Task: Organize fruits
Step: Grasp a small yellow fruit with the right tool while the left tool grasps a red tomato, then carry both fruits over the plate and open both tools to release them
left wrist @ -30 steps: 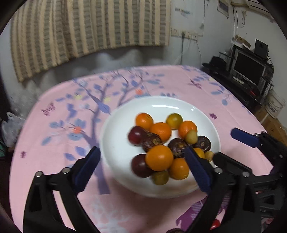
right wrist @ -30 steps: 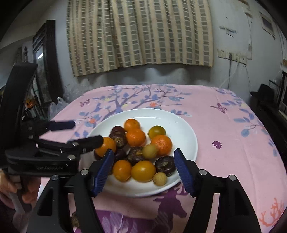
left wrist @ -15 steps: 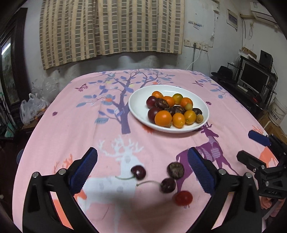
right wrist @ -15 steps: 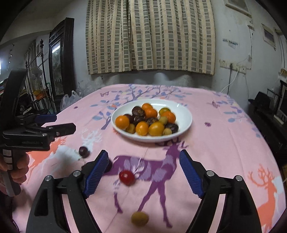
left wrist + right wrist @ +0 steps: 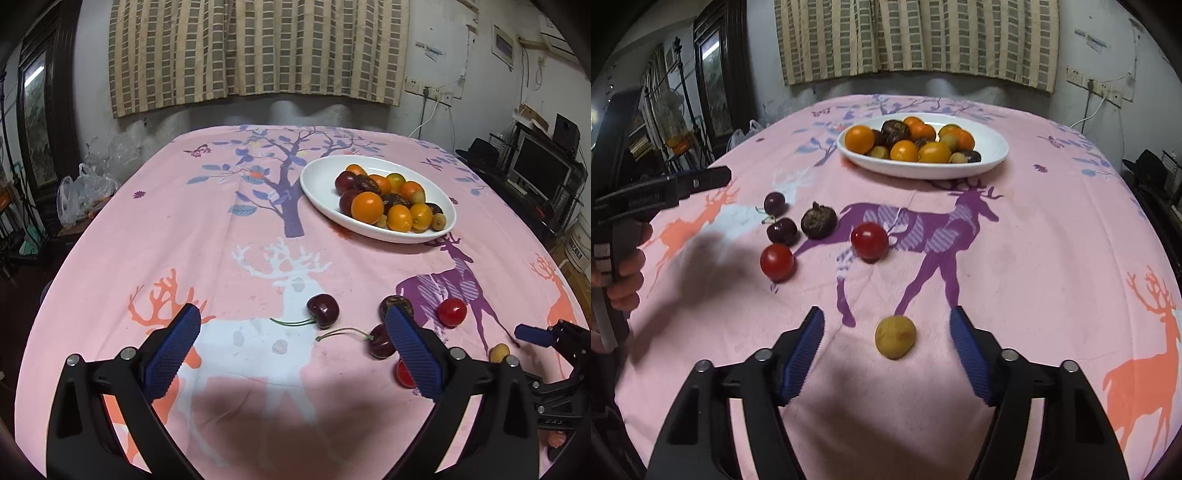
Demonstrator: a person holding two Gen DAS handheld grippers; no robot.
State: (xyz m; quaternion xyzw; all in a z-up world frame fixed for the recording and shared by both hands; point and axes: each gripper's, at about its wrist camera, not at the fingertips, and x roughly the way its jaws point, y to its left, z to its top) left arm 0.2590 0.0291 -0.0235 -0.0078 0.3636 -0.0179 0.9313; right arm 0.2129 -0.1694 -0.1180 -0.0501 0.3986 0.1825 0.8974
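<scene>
A white plate piled with oranges, dark plums and small yellow fruits stands on the far half of the pink tablecloth. Loose fruit lies near me: two dark cherries, a wrinkled dark fruit, two red cherry tomatoes, and a small yellow fruit. My left gripper is open and empty, just short of the cherries. My right gripper is open, with the yellow fruit between its fingertips, untouched.
The round table's edges fall away on all sides. A dark cabinet and plastic bags stand to the left. A desk with a monitor stands to the right. A striped curtain hangs behind.
Both grippers have pulled back from over the plate toward the table's near edge. The loose cherries, tomatoes and yellow fruit have come into view close in front of them.
</scene>
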